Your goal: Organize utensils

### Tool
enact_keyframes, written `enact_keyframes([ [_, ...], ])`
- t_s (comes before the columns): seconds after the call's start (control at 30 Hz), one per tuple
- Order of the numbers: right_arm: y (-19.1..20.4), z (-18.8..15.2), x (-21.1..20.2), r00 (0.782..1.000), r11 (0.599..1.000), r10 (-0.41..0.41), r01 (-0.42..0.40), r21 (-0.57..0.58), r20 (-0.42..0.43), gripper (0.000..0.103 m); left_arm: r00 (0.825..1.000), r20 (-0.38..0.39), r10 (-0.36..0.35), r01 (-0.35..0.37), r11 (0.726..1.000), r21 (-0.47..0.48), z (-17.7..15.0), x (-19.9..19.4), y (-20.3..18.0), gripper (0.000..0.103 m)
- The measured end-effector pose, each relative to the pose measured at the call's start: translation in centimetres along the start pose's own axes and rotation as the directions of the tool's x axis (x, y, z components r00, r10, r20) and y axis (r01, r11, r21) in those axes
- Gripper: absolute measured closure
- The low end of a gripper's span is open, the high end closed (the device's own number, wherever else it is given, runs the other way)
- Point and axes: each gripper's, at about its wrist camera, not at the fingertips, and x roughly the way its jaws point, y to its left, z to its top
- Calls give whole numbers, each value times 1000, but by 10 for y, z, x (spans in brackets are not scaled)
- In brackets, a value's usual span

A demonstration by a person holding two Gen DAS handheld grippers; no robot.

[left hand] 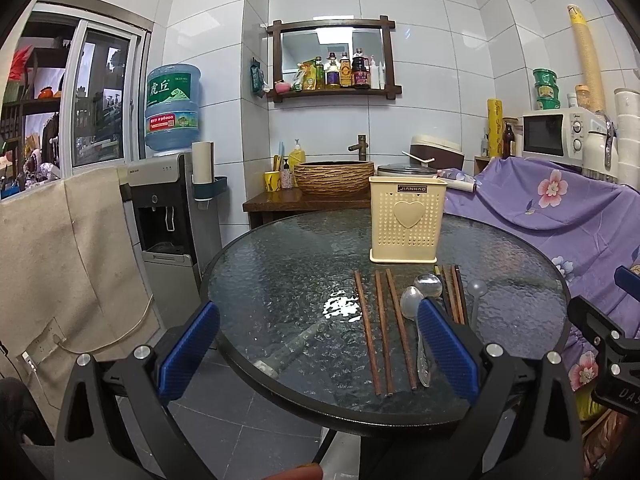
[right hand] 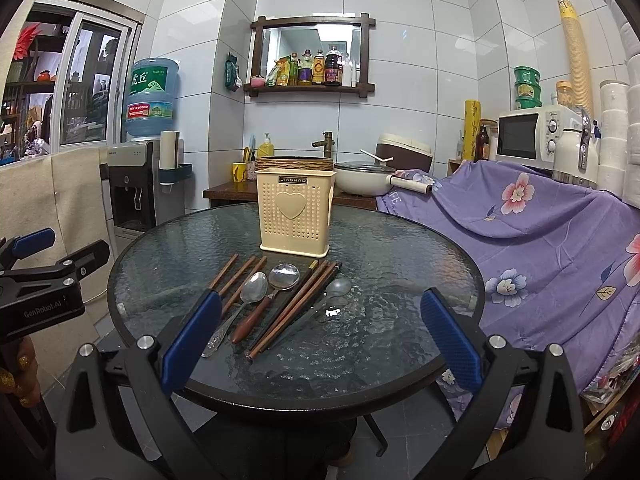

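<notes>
A cream perforated utensil holder (left hand: 407, 220) (right hand: 295, 213) with a heart stands upright at the far side of the round glass table (left hand: 280, 280) (right hand: 400, 264). In front of it lie brown wooden chopsticks (left hand: 382, 328) (right hand: 296, 304), a metal spoon (left hand: 412, 304) (right hand: 252, 288), a wooden-handled spoon (left hand: 428, 284) (right hand: 280, 280) and a clear plastic spoon (left hand: 477, 290) (right hand: 338, 288). My left gripper (left hand: 318, 344) is open and empty above the table's near edge. My right gripper (right hand: 320, 336) is open and empty, near the utensils' handle ends.
A water dispenser (left hand: 168, 200) (right hand: 132, 192) stands to the left. A purple floral cloth (left hand: 560, 208) (right hand: 540, 232) covers furniture on the right, with a microwave (left hand: 556, 134) (right hand: 532, 132) behind. A wooden counter with a basin (left hand: 335, 178) and a pot (right hand: 362, 178) lies behind the table.
</notes>
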Motion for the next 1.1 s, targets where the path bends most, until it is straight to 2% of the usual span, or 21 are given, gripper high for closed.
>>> enact_keyframes([
  [1.1,-8,1,-2,1000,1000,-9,9,6,-5,5,1000,2,-7,7,1000,12,-2,0,-3,5],
])
